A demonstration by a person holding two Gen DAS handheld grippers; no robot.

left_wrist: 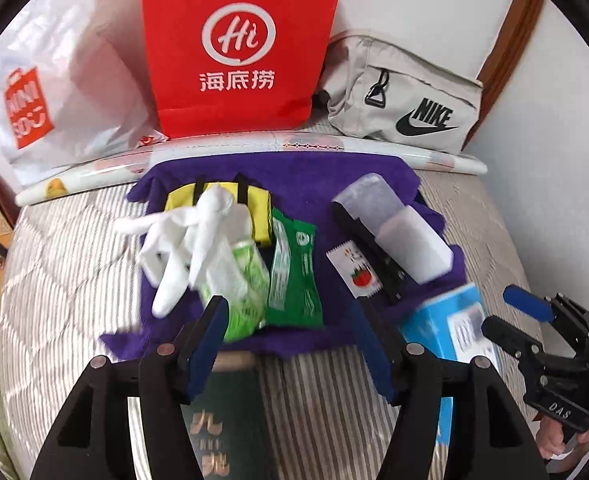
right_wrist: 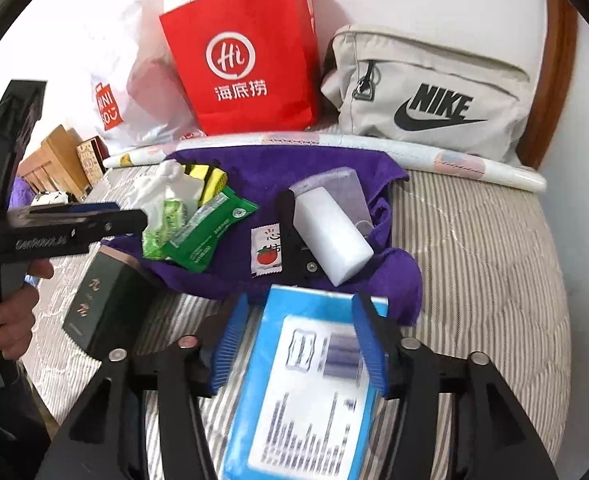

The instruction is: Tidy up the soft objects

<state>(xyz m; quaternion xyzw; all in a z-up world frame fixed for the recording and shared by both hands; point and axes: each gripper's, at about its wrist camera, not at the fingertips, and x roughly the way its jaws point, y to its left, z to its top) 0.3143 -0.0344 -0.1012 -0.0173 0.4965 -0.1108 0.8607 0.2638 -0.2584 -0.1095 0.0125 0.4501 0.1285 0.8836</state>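
Bed: striped quilted mattress cover (left_wrist: 74,264) carries everything; a purple towel (left_wrist: 278,176) is spread on it ahead of both grippers.
Left gripper: left gripper (left_wrist: 294,336) has its jaws spread, nothing pinched; the towel's near edge lies between the fingers.
Right gripper: right gripper (right_wrist: 300,344) has its jaws apart, with the blue tissue pack (right_wrist: 306,392) lying between the blue pads; whether the pads press on it I cannot tell, though gaps seem to show at the sides.
Green tissue pack: green-and-white tissue pack (left_wrist: 242,280) sits on the towel just ahead of the left gripper's left finger, blurred.
White cloth: crumpled white cloth (left_wrist: 190,240) lies beyond that pack, partly over it, ahead and left of the left gripper.
Green wipes packet: green wipes packet (left_wrist: 294,276) lies straight ahead of the left gripper, beside the tissue pack.
Yellow sponge: yellow sponge with black stripes (left_wrist: 182,200) is farther ahead, behind the white cloth.
Tomato sachet: small sachet with a tomato print (right_wrist: 266,250) is just beyond the blue pack.
White block: white block (right_wrist: 330,236) rests on a black item ahead of the right gripper.
Dark green box: dark green box (right_wrist: 98,300) lies left of the right gripper, on the mattress cover.
Backdrop: red paper bag (left_wrist: 238,48), white plastic bag (left_wrist: 54,92) and grey Nike bag (right_wrist: 426,92) stand against the wall, behind a patterned roll (left_wrist: 294,144).
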